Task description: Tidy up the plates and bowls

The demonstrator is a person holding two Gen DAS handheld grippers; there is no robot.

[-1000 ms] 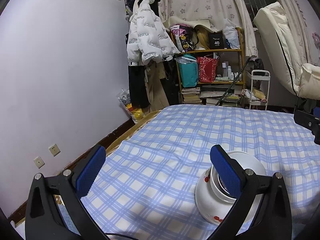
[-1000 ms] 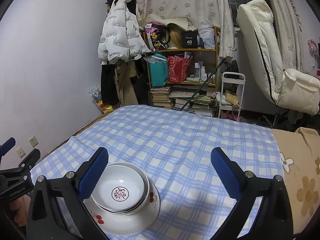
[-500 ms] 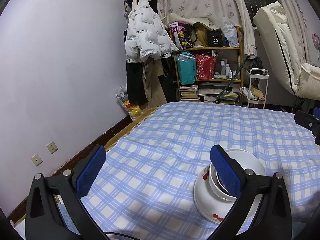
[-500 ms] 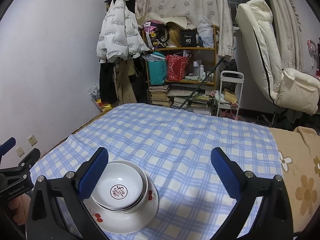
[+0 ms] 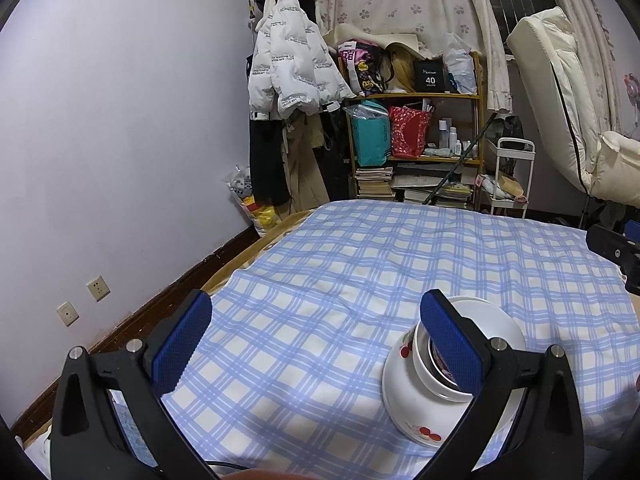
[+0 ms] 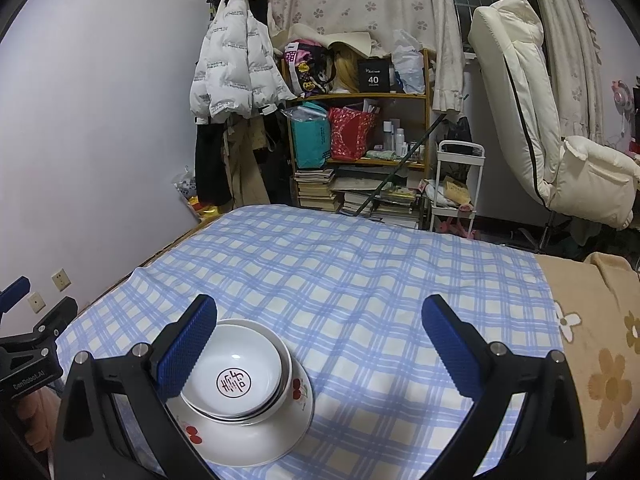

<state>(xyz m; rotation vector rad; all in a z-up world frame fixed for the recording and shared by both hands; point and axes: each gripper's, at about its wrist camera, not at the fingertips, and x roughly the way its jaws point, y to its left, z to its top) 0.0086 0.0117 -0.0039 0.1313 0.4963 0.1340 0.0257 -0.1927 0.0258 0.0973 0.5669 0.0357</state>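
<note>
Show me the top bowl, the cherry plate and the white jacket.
top bowl (image 6: 234,382), right wrist view, red mark inside.
cherry plate (image 6: 276,436), right wrist view, bare rim.
white jacket (image 6: 232,68), right wrist view, chest.

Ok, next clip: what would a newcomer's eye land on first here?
The stack of bowls nested on a cherry-print plate, low on the blue checked cloth. Both grippers, left and right, are open and empty around it. Behind, a white jacket hangs beside a cluttered shelf.
</note>
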